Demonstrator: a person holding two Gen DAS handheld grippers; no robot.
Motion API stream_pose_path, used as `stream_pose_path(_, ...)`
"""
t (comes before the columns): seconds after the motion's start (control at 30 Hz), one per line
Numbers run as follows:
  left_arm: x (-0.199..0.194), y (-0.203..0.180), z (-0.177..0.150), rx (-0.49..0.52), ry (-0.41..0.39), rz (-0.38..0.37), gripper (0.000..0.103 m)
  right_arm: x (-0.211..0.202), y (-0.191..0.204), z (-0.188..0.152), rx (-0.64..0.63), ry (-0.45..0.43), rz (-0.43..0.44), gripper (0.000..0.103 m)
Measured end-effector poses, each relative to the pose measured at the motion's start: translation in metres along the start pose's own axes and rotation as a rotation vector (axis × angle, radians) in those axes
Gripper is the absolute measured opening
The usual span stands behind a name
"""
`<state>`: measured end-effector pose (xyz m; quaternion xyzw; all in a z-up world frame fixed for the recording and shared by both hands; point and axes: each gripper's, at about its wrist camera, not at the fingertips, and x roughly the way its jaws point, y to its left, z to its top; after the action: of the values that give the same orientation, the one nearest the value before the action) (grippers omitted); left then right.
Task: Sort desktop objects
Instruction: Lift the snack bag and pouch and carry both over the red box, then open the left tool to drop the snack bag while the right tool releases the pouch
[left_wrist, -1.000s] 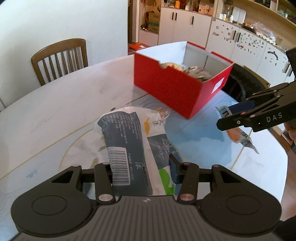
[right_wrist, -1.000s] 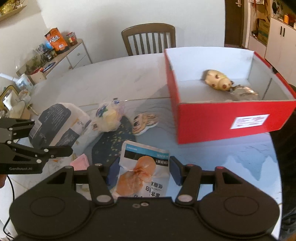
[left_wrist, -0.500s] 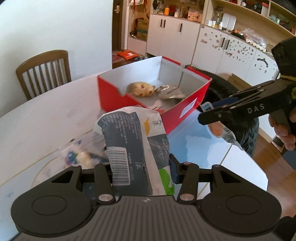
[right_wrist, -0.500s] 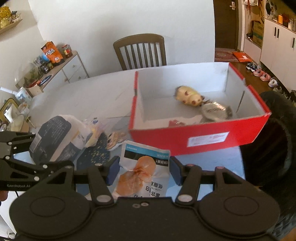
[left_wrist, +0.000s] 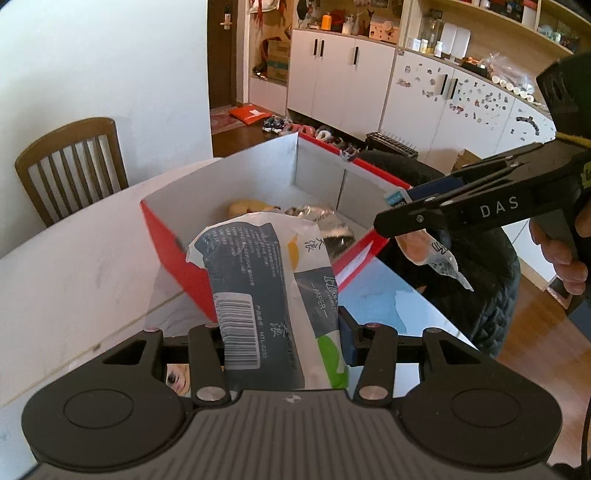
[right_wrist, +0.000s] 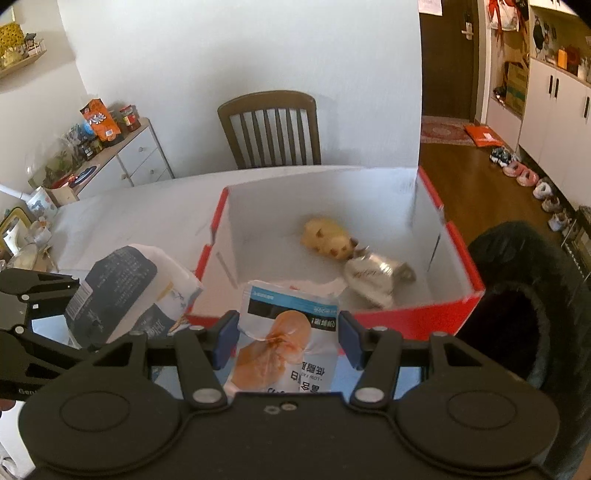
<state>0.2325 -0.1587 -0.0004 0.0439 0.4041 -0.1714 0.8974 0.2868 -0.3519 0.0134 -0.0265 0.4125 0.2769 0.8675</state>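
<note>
Right wrist view shows the red box (right_wrist: 413, 317) already holding a yellow toy (right_wrist: 327, 236) and foil packet (right_wrist: 373, 275), while the right gripper (right_wrist: 288, 339) clamps a chicken pouch (right_wrist: 288, 343) and the left gripper (left_wrist: 282, 343) clamps a tissue pack (left_wrist: 266, 295), both near its rim, undropped.

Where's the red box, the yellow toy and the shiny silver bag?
red box (right_wrist: 413, 317): right wrist view, on its red front wall.
yellow toy (right_wrist: 327, 238): right wrist view, middle of its body.
shiny silver bag (right_wrist: 373, 275): right wrist view, its crinkled middle.
</note>
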Motion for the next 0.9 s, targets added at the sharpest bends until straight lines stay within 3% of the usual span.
stream_pose_path(0.47,0.065,0.011,0.061,-0.088,0.083,0.047,0.047,0.035,-0.035,0.039,-0.042,-0.013,-0.015,0.057)
stream_pose_path(0.9,0.135,0.021,0.081,-0.068,0.203,0.112,0.047,0.085,-0.053,0.059,-0.01,0.0,-0.04,0.057)
